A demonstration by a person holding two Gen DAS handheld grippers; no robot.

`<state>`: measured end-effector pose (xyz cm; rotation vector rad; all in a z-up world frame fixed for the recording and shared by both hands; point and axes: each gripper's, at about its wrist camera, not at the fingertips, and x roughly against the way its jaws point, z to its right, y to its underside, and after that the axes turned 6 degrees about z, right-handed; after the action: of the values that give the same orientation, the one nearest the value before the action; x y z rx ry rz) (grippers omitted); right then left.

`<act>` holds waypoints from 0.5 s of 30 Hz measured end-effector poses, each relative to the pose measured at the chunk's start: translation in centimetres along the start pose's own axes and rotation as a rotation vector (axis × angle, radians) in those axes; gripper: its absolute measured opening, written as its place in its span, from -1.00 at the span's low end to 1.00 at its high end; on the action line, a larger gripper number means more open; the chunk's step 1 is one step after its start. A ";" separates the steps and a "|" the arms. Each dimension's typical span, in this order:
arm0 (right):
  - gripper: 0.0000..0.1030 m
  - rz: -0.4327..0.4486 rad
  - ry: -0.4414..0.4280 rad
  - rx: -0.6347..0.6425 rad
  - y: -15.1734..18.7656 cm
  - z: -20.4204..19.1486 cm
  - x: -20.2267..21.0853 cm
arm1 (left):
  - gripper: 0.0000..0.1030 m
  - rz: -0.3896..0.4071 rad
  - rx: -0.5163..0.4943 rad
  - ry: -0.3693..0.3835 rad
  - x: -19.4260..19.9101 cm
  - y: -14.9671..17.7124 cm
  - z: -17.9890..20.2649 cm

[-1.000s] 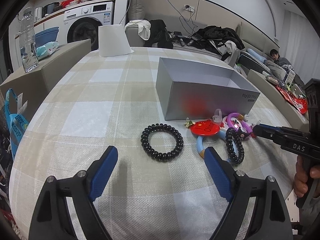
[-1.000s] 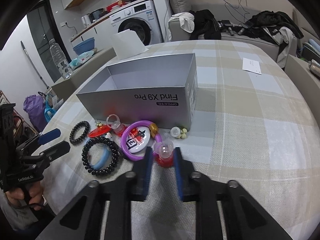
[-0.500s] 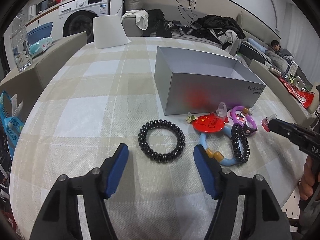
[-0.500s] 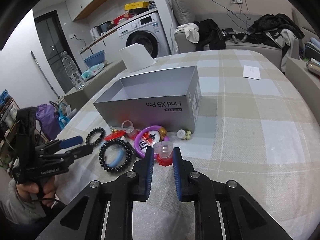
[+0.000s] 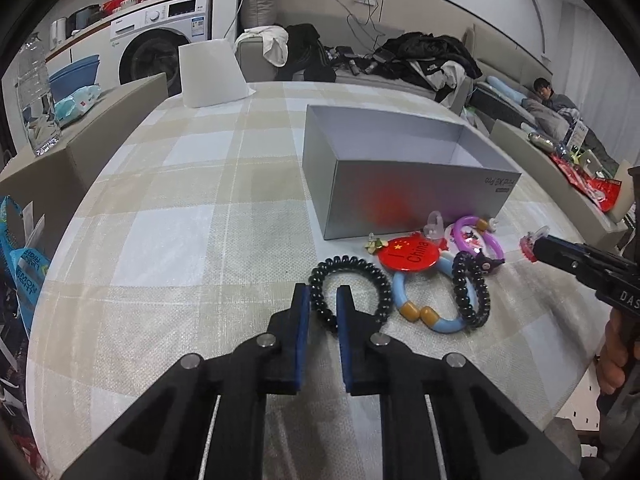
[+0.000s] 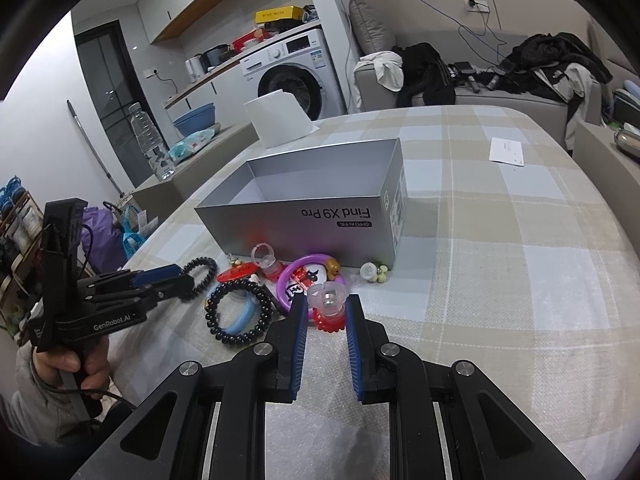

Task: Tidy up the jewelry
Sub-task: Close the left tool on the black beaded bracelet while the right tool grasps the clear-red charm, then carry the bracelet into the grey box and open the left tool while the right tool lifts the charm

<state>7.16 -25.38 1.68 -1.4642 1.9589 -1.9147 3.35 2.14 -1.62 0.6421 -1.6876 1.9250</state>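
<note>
An open grey box stands on the checked tablecloth; it also shows in the right wrist view. In front of it lie a red badge, a purple ring, a blue bangle and a second black coil tie. My left gripper is shut on the near side of a black coil hair tie on the cloth. My right gripper is shut on a clear toy ring with a red base, held just above the cloth.
A white paper roll stands at the table's far side. A white card lies far right. A water bottle stands on a side unit to the left. A sofa with clothes is behind the table.
My left gripper has moved forward and closed on the black coil hair tie. My right gripper has lifted the toy ring slightly and drawn back from the pile.
</note>
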 end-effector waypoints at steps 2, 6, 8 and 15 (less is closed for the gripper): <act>-0.65 -0.001 -0.002 0.000 0.0 -0.1 0.0 | -0.82 -0.001 0.001 -0.012 -0.2 -0.2 0.0; -0.65 0.001 -0.006 0.005 0.0 -0.1 0.0 | -0.81 -0.015 0.014 -0.019 -0.9 -0.6 -0.2; -0.65 0.002 -0.008 0.005 0.0 -0.1 0.0 | -0.81 -0.030 0.016 -0.020 -1.2 -0.8 0.0; -0.65 0.000 -0.011 0.007 0.0 -0.1 0.0 | -0.90 -0.043 -0.023 -0.047 -2.0 -0.7 0.7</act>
<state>7.04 -25.31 1.72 -1.4704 1.9456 -1.9071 5.33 1.39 -2.24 0.7142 -1.7085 1.8713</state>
